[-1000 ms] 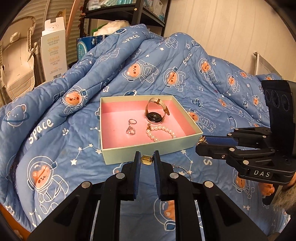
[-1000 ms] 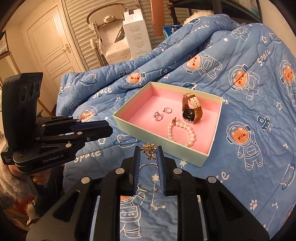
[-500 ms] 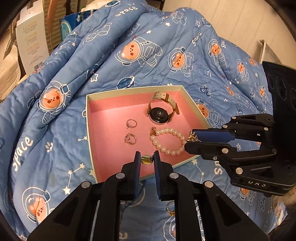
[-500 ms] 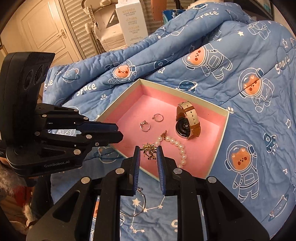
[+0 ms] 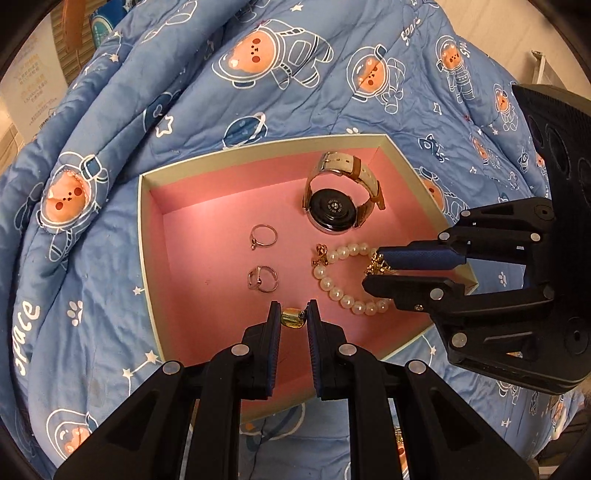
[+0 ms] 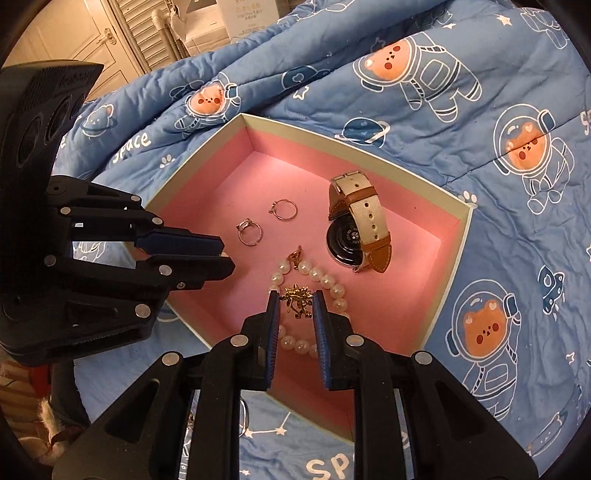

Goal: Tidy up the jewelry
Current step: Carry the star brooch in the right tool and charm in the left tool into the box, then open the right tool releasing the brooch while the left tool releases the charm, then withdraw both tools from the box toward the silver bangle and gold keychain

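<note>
On the blue quilt [image 5: 184, 110], the pink box [image 5: 146, 236] sits beneath both tools: left tool [image 5: 293, 318] pinches a gold earring [image 5: 291, 317], right tool [image 6: 295, 306] clamps a gold brooch [image 6: 297, 300].

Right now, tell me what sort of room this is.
Most likely a bedroom at home: a quilted space-bear blanket covers a soft surface, with a panelled door and louvered closet doors behind it.
</note>
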### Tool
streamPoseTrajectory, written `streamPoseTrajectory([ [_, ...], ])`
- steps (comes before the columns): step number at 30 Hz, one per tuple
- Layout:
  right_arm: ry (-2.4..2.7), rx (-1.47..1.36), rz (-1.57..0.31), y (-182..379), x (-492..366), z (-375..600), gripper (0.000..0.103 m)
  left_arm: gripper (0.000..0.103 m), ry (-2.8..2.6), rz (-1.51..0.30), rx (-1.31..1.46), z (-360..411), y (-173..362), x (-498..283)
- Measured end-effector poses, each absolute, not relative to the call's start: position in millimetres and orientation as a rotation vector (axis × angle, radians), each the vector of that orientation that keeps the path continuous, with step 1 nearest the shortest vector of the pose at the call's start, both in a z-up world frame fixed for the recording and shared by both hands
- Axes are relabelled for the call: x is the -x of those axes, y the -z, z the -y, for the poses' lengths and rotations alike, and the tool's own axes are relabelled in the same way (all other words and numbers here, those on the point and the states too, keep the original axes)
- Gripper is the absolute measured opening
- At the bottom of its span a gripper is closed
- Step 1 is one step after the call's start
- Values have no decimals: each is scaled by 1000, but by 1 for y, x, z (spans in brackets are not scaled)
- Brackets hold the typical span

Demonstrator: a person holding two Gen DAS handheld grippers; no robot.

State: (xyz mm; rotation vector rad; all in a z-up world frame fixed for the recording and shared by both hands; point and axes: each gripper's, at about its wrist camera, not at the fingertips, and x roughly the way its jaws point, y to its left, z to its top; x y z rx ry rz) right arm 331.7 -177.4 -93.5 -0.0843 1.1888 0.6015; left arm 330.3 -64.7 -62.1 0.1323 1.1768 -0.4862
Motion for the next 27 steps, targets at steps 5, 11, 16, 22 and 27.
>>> streamPoseTrajectory([
  [5,-604,104,-1228,101,-340,175,19,14,481,-1211,-146,66,69,-335],
  [11,-607,134,-1233,102,-344,171,19,15,481,-1206,-153,68,68,-335],
  [16,-604,183,-1221,104,-342,162,19,30,485,-1170,-160,70,62,-332],
  [22,-590,195,-1189,100,-339,161,44,43,472,-1129,-146,65,49,-331],
  [27,-573,175,-1136,83,-334,172,47,60,459,-1057,-102,51,26,-326],
])
